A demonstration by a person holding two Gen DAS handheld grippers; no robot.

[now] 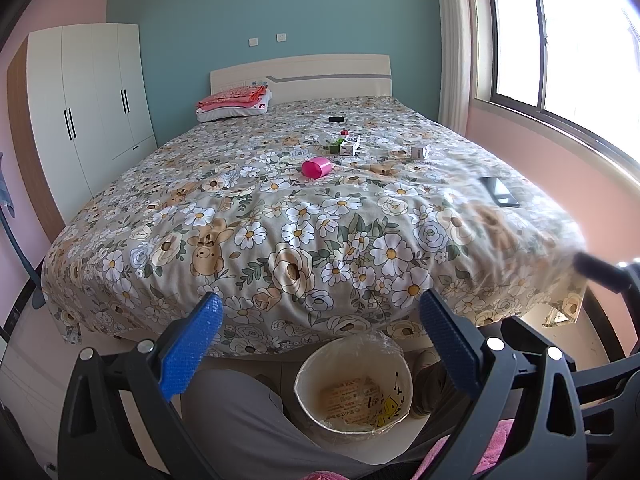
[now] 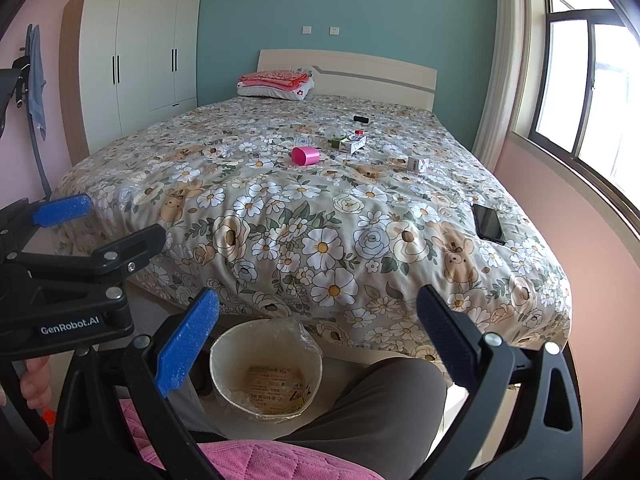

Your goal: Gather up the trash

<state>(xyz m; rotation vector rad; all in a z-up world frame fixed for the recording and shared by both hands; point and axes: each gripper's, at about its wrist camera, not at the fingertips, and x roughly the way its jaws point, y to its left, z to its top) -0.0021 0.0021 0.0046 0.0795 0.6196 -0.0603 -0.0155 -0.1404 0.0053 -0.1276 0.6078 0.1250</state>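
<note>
- The bed (image 1: 280,216), under a floral bear-print cover, fills most of both views; everything to be collected lies on it, well beyond both claws.
- The room: a teal wall behind the cream headboard (image 1: 320,72), a white wardrobe (image 1: 88,120) on the left, a window (image 1: 560,40) on the right, and folded pink bedding (image 1: 236,100) by the headboard.
- The waste bin (image 1: 354,388), lined with clear plastic and holding some printed paper, stands on the floor at the foot of the bed, between the person's knees (image 1: 240,420).
- The left claw (image 1: 320,344) is released, its blue pads spread wide with nothing between them; it points up the bed.
- The right claw (image 2: 316,344) is likewise spread and empty, just beside the left one.
- A dark phone (image 2: 488,222) lies near the bed's right edge; probably not trash.
- The pink cup (image 1: 317,168) lies on its side mid-bed, straight ahead of both claws, its long axis running roughly left to right, mouth toward the left.
- Just beyond it sit a white carton (image 1: 351,145) with small green and red bits, and to the right a small white box (image 1: 420,152).
- Judging by the angles, the right claw is slightly nearer the small box, and either could take the cup.
</note>
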